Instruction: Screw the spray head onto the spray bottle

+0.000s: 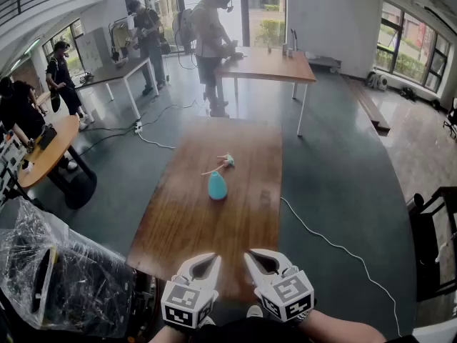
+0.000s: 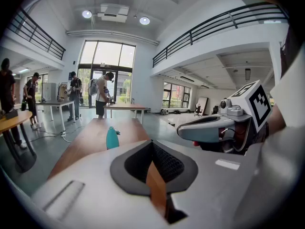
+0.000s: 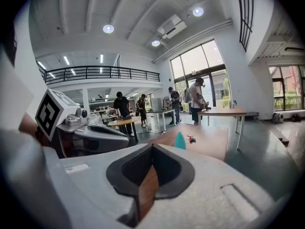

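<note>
Spray bottle (image 1: 217, 186), teal plastic, pear-shaped: stands upright near the middle of a long brown wooden table (image 1: 178, 227), well away from both grippers and touched by neither. Spray head (image 1: 226, 161), small, with reddish parts and a thin tube: lies on its side on the same table just beyond the spray bottle and slightly to its right, near it but apart from it, not fitted. Remaining items, left to right. Clear plastic-wrapped bundle (image 1: 68, 281): at the lower left, on the floor beside the table's near corner. Round wooden side table (image 1: 53, 148): at the far left, with people standing around it. Left gripper (image 1: 213, 259), white shell with a black-and-white marker cube: held over the near end of the table, jaws closed together, tips meeting, nothing between them; its own view shows only the wood surface through the gap behind the tips, with the spray bottle ahead and to the left. Right gripper (image 1: 251, 256), same build: just beside the left gripper, at the same height, jaws likewise pressed together and empty; its own view has the spray bottle and spray head ahead and slightly right. Second wooden table on white legs (image 1: 268, 64): further back, with a person standing at its left end. White cable (image 1: 335, 245): trails across the dark floor right of the table. Black chair (image 1: 435, 241): at the right edge.
</note>
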`<state>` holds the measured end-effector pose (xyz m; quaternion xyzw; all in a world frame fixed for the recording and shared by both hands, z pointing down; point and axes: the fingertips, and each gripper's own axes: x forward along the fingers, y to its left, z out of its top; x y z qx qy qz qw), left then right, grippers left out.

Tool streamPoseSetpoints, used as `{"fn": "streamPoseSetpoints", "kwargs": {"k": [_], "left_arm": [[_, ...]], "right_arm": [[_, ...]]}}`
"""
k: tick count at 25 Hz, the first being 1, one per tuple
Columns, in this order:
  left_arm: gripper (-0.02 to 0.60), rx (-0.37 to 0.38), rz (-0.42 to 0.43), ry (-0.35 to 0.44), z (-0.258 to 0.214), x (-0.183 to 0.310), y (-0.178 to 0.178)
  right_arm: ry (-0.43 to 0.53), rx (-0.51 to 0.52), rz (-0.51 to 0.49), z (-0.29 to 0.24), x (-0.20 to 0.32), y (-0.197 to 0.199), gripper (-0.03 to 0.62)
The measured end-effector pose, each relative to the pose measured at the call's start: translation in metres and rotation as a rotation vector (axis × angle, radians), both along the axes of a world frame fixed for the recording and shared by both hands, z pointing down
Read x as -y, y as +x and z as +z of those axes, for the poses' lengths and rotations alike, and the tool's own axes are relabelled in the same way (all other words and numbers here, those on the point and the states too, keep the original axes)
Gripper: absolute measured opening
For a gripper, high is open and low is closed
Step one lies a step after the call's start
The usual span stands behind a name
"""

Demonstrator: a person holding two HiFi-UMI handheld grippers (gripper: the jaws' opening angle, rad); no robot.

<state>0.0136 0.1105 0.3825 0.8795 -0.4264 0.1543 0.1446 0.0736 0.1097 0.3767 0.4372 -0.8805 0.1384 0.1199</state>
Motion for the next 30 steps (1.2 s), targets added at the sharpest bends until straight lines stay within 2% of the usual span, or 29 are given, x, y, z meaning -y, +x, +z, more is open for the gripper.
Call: {"fn": "streamPoseSetpoints", "kwargs": {"k": [3,7,15,24,30], "left_arm": [[0.011,-0.001,-0.01,0.012,-0.008,0.009,0.0],[0.011,0.007,-0.002,0.017,0.005,0.014,-0.01],[0.011,-0.061,0.045,0.018,0.006,0.032,-0.024],[0.012,-0.099,0.042,-0.01,0.019,0.059,-0.042],[0.147,-0.047,0.02,-0.001,0.022,0.085,-0.042]], "right_arm": [[-0.005,0.001,0.004,0.001,0.009,0.002,-0.008],[-0.003,-0.009,0.016,0.002,0.014,0.0,-0.008],[-0.012,-0.08,0.093,-0.004,0.017,0.0,-0.008],[-0.037,-0.157,0.105,0.008,0.028,-0.008,-0.008],[-0.038,-0.133,0.062,0.011,0.06,-0.002,-0.008]]}}
